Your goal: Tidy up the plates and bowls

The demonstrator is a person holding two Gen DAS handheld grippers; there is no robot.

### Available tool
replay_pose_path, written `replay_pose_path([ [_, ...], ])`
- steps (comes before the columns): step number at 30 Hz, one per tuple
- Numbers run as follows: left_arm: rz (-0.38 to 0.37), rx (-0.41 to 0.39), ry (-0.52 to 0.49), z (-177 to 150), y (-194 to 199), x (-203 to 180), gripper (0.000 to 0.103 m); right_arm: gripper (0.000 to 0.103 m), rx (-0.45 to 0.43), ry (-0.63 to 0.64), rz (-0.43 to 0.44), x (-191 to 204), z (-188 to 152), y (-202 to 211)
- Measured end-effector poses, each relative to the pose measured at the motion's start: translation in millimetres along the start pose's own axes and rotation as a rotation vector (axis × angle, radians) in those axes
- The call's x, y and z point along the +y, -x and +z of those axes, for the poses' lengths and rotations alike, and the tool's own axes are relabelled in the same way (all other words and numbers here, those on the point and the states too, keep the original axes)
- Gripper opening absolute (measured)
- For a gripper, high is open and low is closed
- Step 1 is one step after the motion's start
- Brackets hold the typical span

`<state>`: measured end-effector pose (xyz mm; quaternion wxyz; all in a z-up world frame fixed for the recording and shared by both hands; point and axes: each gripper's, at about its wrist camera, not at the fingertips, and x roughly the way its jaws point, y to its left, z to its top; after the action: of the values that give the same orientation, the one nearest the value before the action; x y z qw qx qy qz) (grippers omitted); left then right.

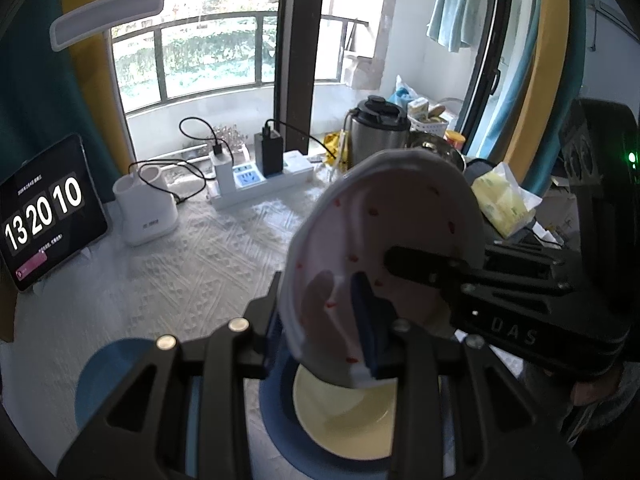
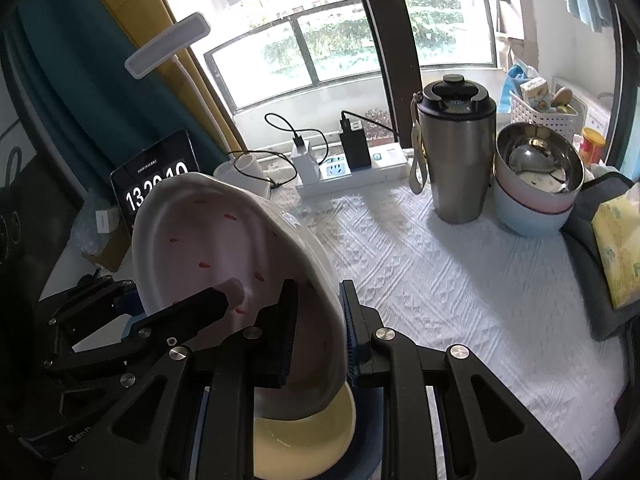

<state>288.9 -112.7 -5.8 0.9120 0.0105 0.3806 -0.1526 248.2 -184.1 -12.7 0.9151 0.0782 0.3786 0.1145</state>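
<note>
Two grippers, our left gripper [image 1: 320, 320] and right gripper [image 2: 320, 332], clamped opposite rims of the tilted pink plate [image 1: 384, 240] above the yellow bowl [image 1: 344, 416] on the bench [image 2: 440, 272]; uneven pulling could have slipped it.

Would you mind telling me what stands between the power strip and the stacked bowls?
The steel tumbler stands between the power strip and the stacked bowls, clearest in the right wrist view.
</note>
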Motion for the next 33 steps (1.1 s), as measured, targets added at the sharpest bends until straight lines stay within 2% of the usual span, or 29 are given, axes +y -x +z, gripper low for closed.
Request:
replay_pose_path([
  [33,-0.024,0.071,0.005,-49,7,-9,0.033,0.023,0.09,-0.025,-0.01,8,-49,1],
])
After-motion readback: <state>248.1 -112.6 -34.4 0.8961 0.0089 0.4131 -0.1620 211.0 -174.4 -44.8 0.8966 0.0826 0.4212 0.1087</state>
